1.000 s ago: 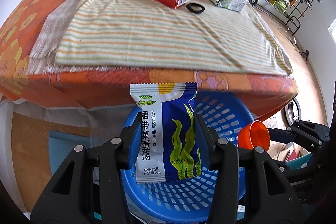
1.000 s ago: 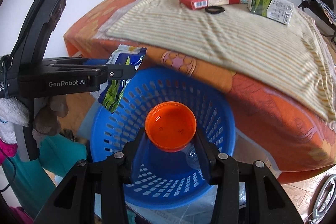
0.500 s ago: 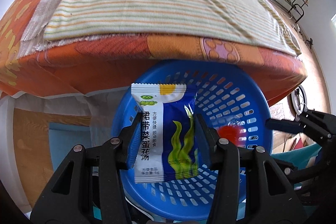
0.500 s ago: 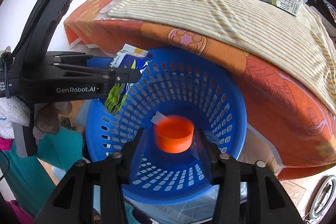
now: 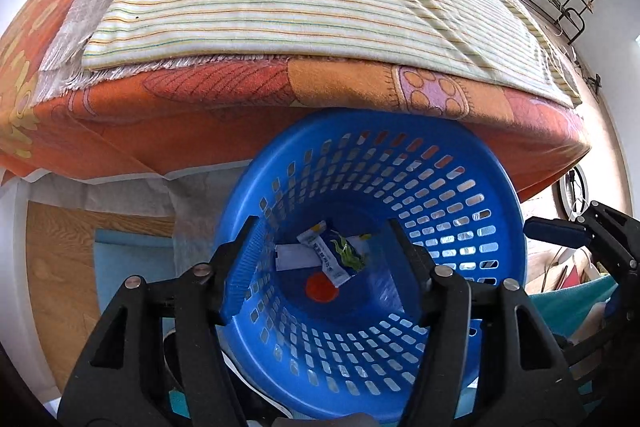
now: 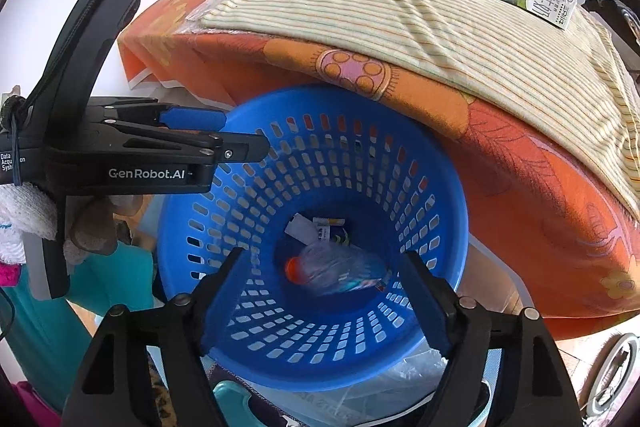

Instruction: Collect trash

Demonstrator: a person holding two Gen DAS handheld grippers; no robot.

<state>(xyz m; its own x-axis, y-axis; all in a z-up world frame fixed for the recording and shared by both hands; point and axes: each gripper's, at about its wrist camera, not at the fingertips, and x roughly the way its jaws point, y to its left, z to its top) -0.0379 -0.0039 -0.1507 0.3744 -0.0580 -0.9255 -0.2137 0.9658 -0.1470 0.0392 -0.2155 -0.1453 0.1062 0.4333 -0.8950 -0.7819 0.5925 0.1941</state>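
Now both claws, left gripper (image 5: 322,259) and right gripper (image 6: 320,287), gape empty over the blue basket (image 6: 448,187); "GenRobot.AI" reads on the left.

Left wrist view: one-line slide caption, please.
Open left gripper above the blue basket, seaweed soup packet at its bottom.

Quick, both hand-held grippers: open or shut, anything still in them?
Left hand-held gripper: open, empty, over the blue basket.
Right hand-held gripper: open, empty, over the same basket.
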